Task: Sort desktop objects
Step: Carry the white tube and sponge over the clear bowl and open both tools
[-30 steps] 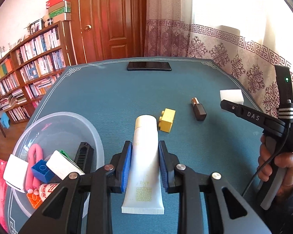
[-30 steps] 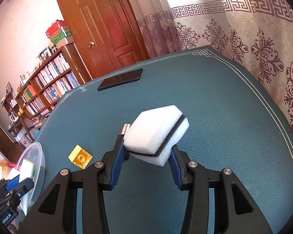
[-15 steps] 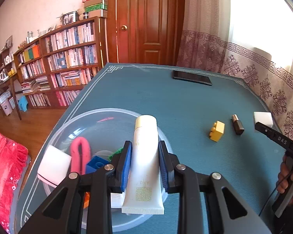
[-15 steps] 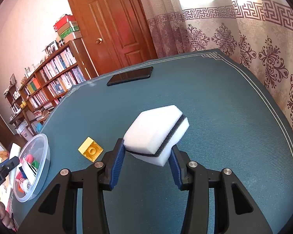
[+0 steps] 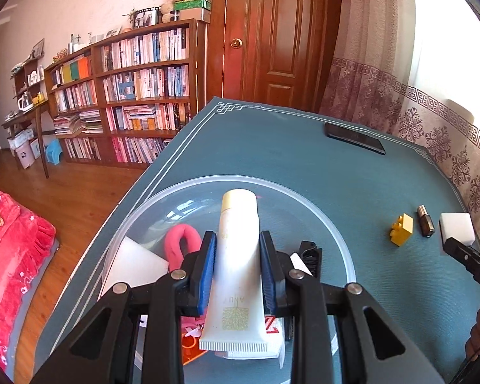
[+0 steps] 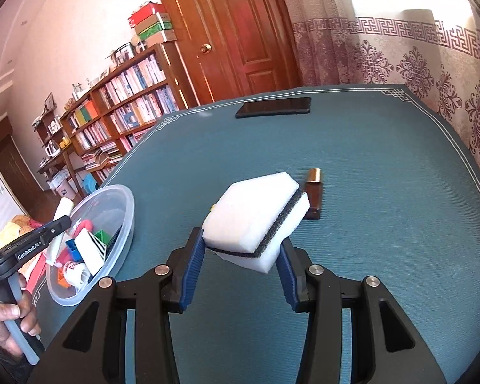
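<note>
White plastic fills the middle of the left wrist view: the left gripper (image 5: 236, 265) is clenched on a cream tube (image 5: 238, 256), cap pointing forward, held over the clear bowl (image 5: 332, 224) near the counter's (image 5: 272, 147) left edge. Under the tube this view shows a pink curved piece (image 5: 179, 240), a white block (image 5: 134, 262) and a black comb-like item (image 5: 310, 256) lying in the bowl. To the right, on the teal counter, a yellow brick (image 5: 401, 228) sits just beside a brown bottle (image 5: 425, 220), with a white sponge (image 5: 457, 228) at the tip of the right gripper, whose fingers are mostly cut off at the frame edge. A black phone (image 5: 355, 137) lies near the far edge.

The right wrist view shows what that one cannot: the right gripper (image 6: 241, 256) grasps the sponge (image 6: 256, 214) between its blue pads (image 6: 190, 268), tilted, a dark layer running through it, raised off the counter (image 6: 368, 192). The brown bottle (image 6: 313, 195) lies just behind it; the yellow brick is almost wholly hidden. From this side the bowl (image 6: 124, 220) holds blue and green bricks too, and a hand (image 6: 12, 323) grips the left gripper's handle.
</note>
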{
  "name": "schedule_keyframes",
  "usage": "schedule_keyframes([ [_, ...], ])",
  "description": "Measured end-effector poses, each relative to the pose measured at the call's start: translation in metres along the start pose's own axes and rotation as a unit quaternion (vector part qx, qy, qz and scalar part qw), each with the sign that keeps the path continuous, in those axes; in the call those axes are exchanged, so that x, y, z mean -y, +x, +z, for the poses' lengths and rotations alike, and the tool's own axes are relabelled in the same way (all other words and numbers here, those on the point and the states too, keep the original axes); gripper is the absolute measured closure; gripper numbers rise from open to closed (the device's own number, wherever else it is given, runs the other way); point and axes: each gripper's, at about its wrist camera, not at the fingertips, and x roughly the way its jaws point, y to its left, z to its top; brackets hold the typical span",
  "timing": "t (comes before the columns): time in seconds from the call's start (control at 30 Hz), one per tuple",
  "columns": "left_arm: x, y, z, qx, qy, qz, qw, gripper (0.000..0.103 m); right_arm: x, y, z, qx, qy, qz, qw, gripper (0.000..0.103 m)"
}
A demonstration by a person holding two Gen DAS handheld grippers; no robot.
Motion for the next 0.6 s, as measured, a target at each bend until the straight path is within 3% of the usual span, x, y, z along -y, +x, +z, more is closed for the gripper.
schedule_keyframes([
  [0.47, -0.031, 0.005, -0.004, -0.002, -0.021, -0.017, 0.9996, 0.072, -0.098, 0.029, 0.000, -0.026, -0.073, 0.053, 0.996, 0.056],
  [0.5, -0.032, 0.005, -0.004, -0.003, -0.024, -0.020, 0.9995, 0.070, -0.103, 0.031, 0.000, -0.027, -0.077, 0.054, 0.995, 0.056],
  [0.6, -0.037, 0.003, -0.003, -0.001, -0.028, -0.026, 0.9993, 0.044, -0.116, 0.038, 0.002, -0.031, -0.085, 0.058, 0.994, 0.055],
])
